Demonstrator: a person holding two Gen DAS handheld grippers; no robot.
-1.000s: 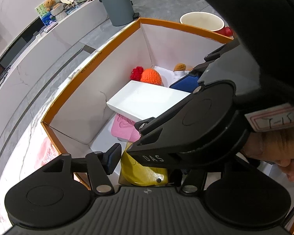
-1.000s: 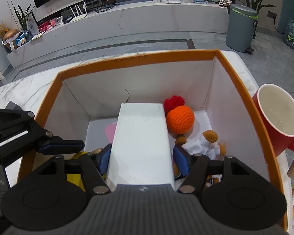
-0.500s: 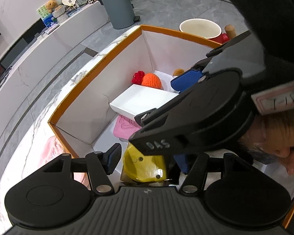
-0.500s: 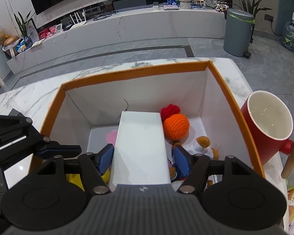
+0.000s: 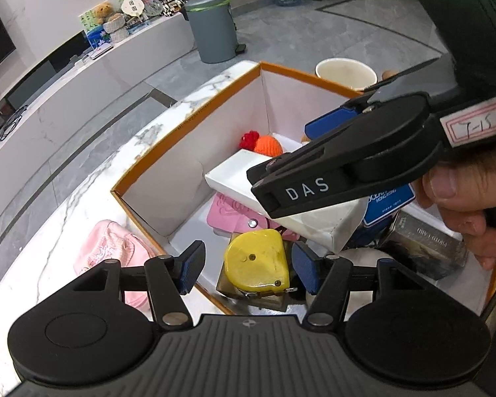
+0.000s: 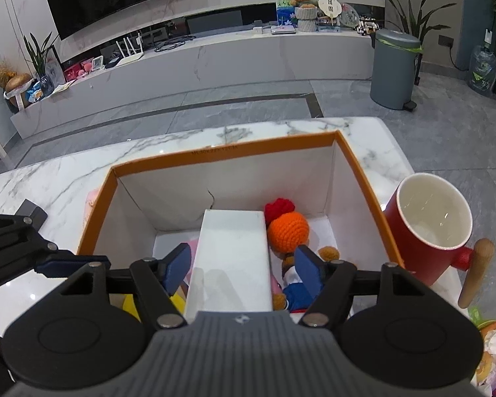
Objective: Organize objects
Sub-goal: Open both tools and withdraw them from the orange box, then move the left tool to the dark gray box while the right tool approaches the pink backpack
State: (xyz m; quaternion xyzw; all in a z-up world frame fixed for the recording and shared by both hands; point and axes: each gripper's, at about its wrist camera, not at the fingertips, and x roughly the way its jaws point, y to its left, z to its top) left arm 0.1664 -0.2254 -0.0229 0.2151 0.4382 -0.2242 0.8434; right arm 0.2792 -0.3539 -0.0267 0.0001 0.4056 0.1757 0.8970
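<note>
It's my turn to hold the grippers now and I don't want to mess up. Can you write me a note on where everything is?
Left gripper: open, over the yellow tape measure, not gripping it.
Right gripper: open, with the white box between its fingers and a gap showing on the right side.
Done: white box, tape measure and knitted doll lie in the orange-rimmed carton.
Left: red mug and pink cloth sit outside the carton, so they probably go next.

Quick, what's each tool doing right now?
Left tool: open, over the yellow tape measure.
Right tool: open, white box between its fingers, ungripped.
</note>
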